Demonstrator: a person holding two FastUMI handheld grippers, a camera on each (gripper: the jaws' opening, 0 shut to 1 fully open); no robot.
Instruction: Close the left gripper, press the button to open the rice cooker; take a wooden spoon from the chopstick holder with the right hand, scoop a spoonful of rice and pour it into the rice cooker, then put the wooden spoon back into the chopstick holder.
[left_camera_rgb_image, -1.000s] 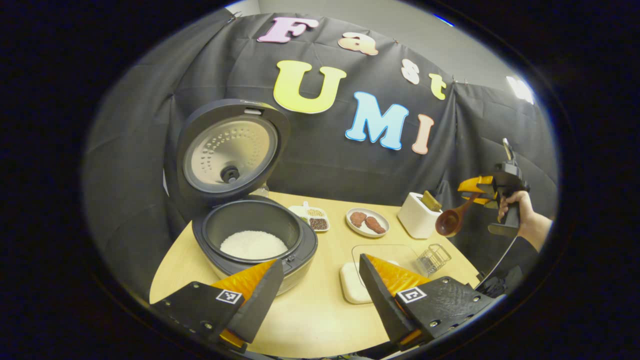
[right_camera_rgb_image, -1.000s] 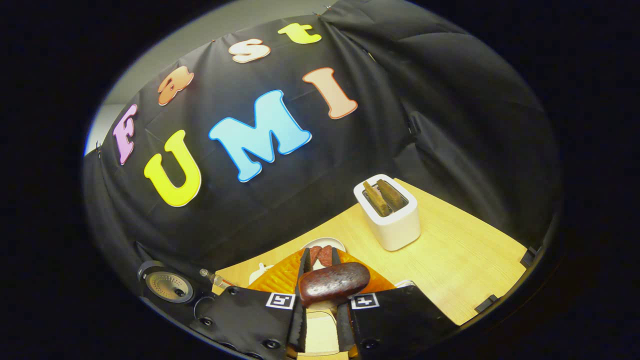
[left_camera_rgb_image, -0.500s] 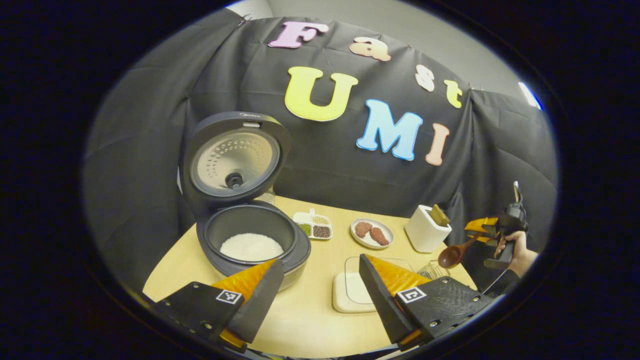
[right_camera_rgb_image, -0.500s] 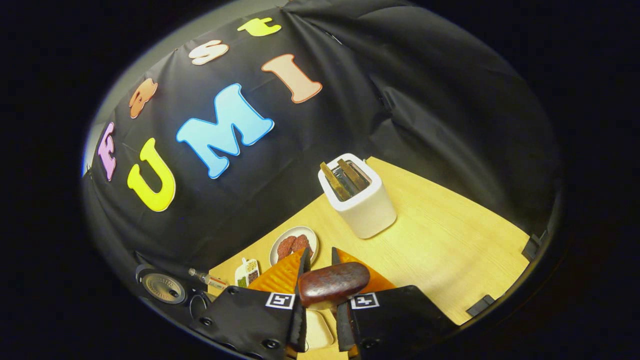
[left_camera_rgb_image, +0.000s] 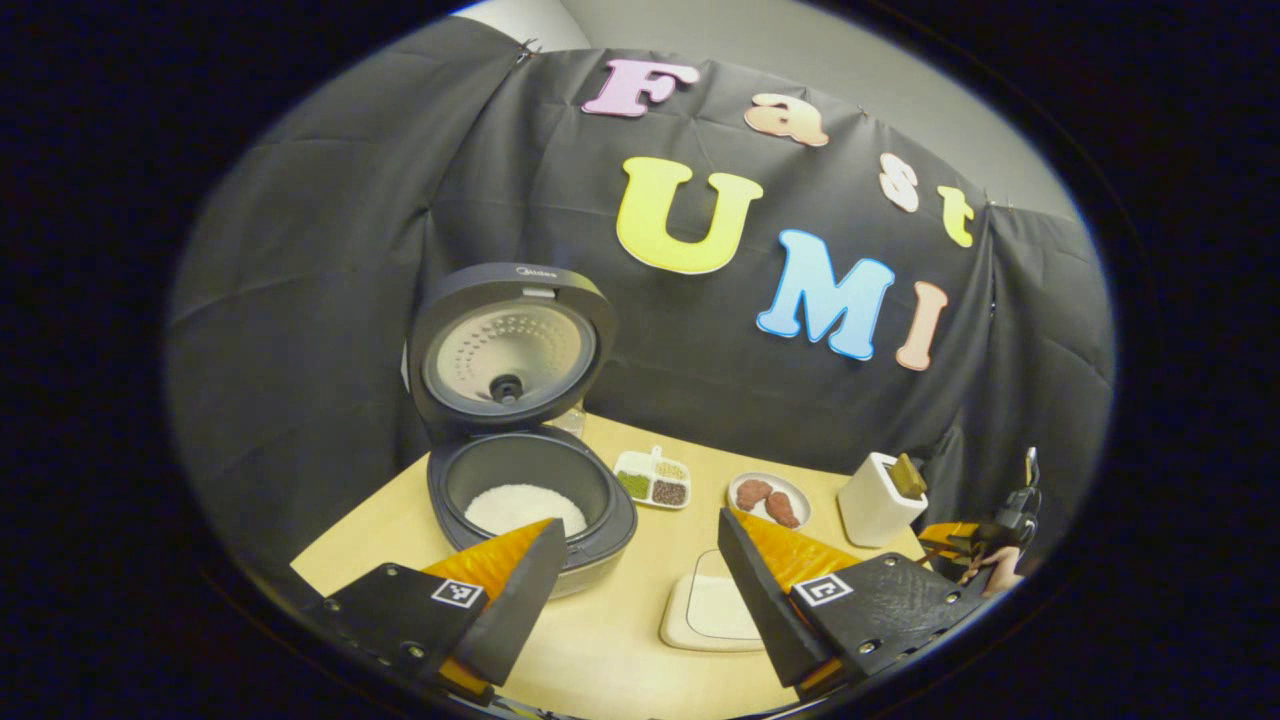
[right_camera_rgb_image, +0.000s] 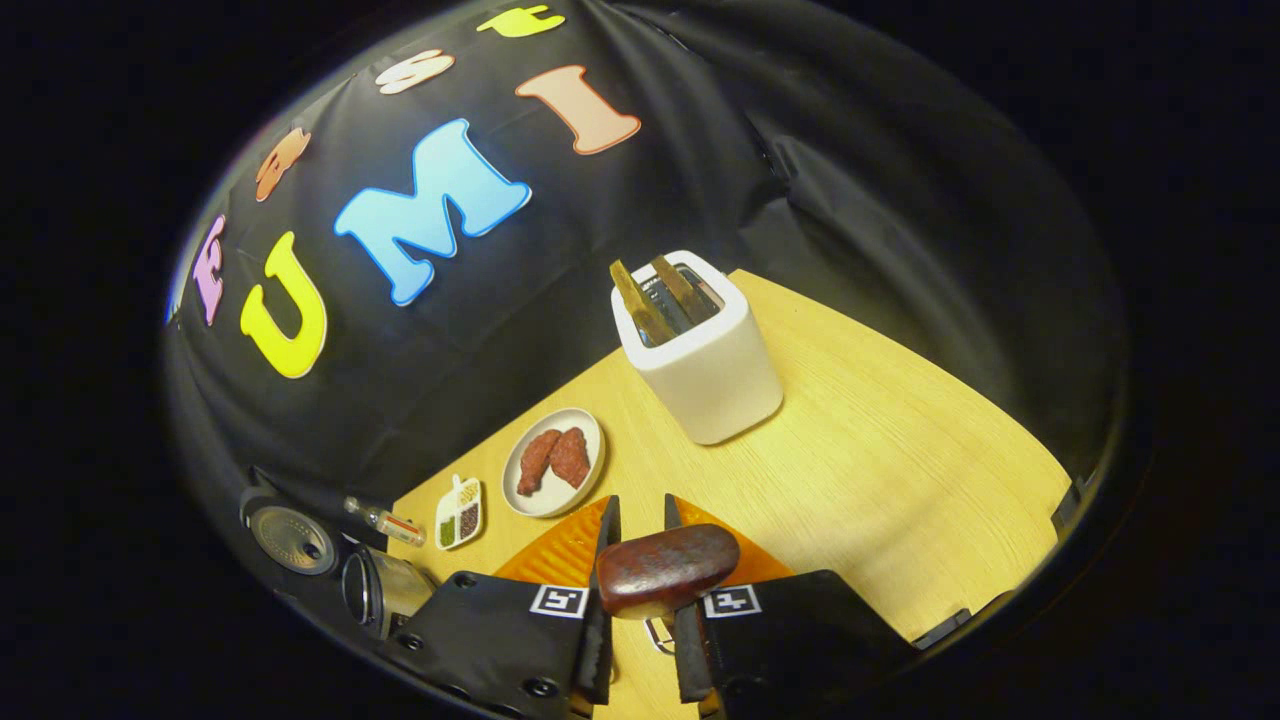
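Note:
The rice cooker stands open, its lid upright and white rice in the pot. My left gripper hangs open in front of it, holding nothing. A white dish of rice lies between its fingers on the table. At the far right, a hand holds my right gripper low beside the toaster. In the right gripper view, my right gripper is shut on the dark wooden spoon, whose handle end sticks out toward the camera. The spoon's bowl is hidden.
A white toaster with two slices stands at the back right of the wooden table. A plate of meat, a small divided dish and a little bottle sit along the back. The cooker is far left.
My right gripper has come down with the spoon toward the table beside the toaster. My left gripper has drawn back from the cooker and stayed open.

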